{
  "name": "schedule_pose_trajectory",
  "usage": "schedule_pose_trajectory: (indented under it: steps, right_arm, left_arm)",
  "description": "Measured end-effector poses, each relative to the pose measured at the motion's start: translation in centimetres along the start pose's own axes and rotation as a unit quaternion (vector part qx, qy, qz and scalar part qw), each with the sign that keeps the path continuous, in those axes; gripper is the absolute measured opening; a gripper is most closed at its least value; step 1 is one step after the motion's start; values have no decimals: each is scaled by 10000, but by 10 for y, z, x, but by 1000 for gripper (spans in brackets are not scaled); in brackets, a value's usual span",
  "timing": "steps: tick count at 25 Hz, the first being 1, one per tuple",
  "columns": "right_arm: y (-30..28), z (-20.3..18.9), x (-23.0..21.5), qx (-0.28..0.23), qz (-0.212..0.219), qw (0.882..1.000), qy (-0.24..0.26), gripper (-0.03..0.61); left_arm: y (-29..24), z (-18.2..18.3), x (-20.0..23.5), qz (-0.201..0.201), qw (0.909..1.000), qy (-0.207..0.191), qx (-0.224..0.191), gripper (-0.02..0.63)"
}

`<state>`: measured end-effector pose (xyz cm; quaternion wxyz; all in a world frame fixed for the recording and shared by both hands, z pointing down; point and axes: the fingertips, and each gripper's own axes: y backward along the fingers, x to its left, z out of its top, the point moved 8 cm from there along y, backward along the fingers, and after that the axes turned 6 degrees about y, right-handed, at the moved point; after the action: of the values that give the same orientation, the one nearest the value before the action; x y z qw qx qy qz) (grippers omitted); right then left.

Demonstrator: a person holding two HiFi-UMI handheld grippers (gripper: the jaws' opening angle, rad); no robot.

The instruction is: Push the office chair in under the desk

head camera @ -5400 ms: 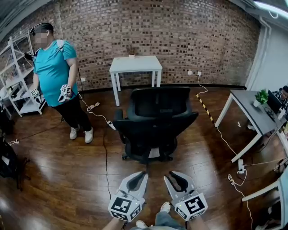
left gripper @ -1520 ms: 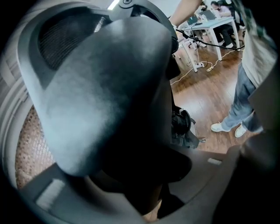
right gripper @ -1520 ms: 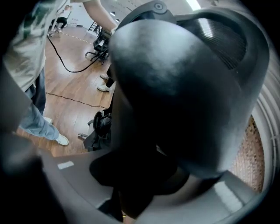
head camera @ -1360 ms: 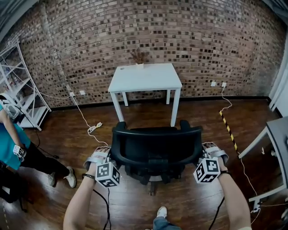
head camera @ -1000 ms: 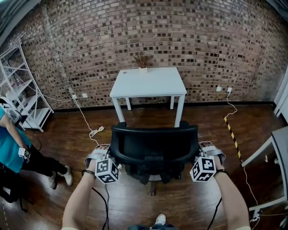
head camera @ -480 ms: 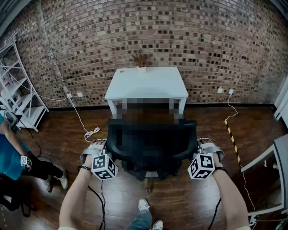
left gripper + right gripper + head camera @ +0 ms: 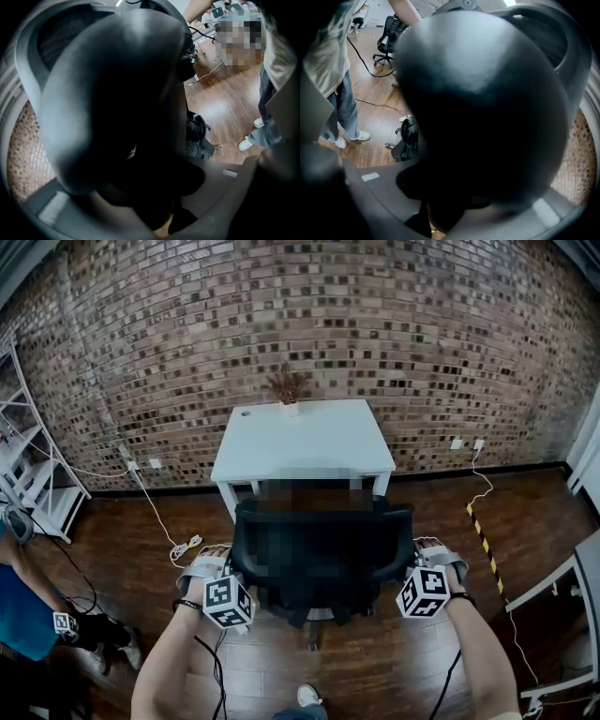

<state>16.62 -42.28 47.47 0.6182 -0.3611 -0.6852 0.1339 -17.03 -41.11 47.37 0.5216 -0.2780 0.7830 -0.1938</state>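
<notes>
Here, office chair (image 7: 319, 554) drawn up against the near edge of the white bench (image 7: 300, 439), backrest toward the viewer. Left gripper (image 7: 214, 564) at the backrest's left rim, right gripper (image 7: 424, 557) at its right rim. Fingers (image 7: 197, 566) of each apparently clamped on that rim, both gripper views dark and blurred.

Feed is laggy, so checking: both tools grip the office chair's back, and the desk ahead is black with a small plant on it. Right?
Not quite: the desk is white, not black, as the head view shows. The left tool and right tool do grip the office chair by its back, and the small plant is on the desk.
</notes>
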Motion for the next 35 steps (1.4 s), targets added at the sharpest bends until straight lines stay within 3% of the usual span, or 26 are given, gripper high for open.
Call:
schedule_pose_trajectory:
  steps: [11, 16, 28, 35]
  right_arm:
    - [-53, -11, -56, 105, -13, 9999, -126, 158]
    - [-66, 5, -64, -68, -337, 9993, 137, 144]
    - [-62, 12, -59, -172, -418, 9987, 233, 135]
    - [-56, 5, -52, -58, -190, 9998, 81, 147]
  left_arm:
    - [-59, -4, 62, -31, 9999, -88, -83, 202]
    - [-75, -22, 87, -105, 9997, -152, -146, 206]
    - [-70, -30, 84, -122, 9995, -243, -185, 195]
    - [-54, -22, 65, -126, 9994, -263, -158, 181]
